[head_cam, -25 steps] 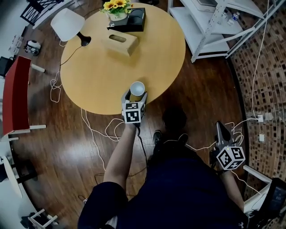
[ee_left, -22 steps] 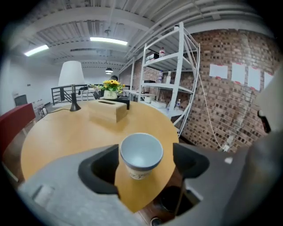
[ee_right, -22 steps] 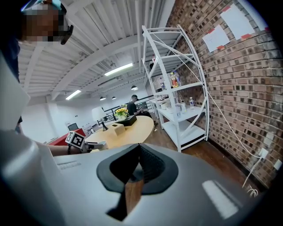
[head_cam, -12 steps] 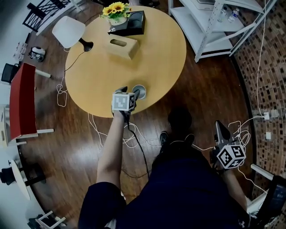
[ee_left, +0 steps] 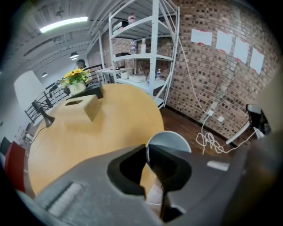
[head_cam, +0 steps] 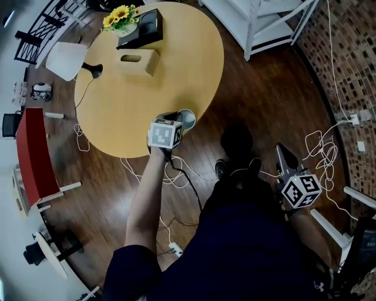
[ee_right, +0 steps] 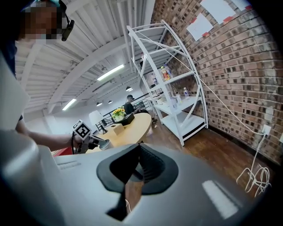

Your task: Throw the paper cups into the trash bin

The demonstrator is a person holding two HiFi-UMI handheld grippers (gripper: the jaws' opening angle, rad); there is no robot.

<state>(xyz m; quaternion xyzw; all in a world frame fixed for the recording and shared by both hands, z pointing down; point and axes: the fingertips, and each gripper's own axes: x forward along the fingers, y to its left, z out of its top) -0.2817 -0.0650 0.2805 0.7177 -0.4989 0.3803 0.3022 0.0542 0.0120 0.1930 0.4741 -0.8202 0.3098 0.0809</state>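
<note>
The left gripper point(ee_left: 148, 152) is pinched on the wall of a paper cup point(ee_left: 170, 140). One jaw is inside the rim and the other outside, and the jaws have just been closing with the rim between them. In the left gripper view the cup's pale grey inside shows as a disc just past the jaw tips, so the cup is tipped over rather than upright.

In the head view the cup sits over the near right edge of the round wooden table point(head_cam: 117, 117), the edge closest to the person. I cannot tell from these angles whether its base touches the tabletop or hangs just clear of it. The person's left forearm point(head_cam: 147, 200) reaches out to that edge.

The right gripper point(ee_right: 138, 148) is held low at the person's right side, over the dark wooden floor point(head_cam: 258, 100) and well apart from the table. Its jaw tips meet with nothing between them.

At the table's far edge lie a wood-coloured tissue box point(head_cam: 138, 60), a pot of sunflowers point(head_cam: 119, 16) and a black box point(head_cam: 147, 26) beside the flowers. A white shelf rack point(head_cam: 258, 23) stands beyond the table's right side against the brick wall. White cables point(head_cam: 320, 150) are looped on the floor near the right gripper.
</note>
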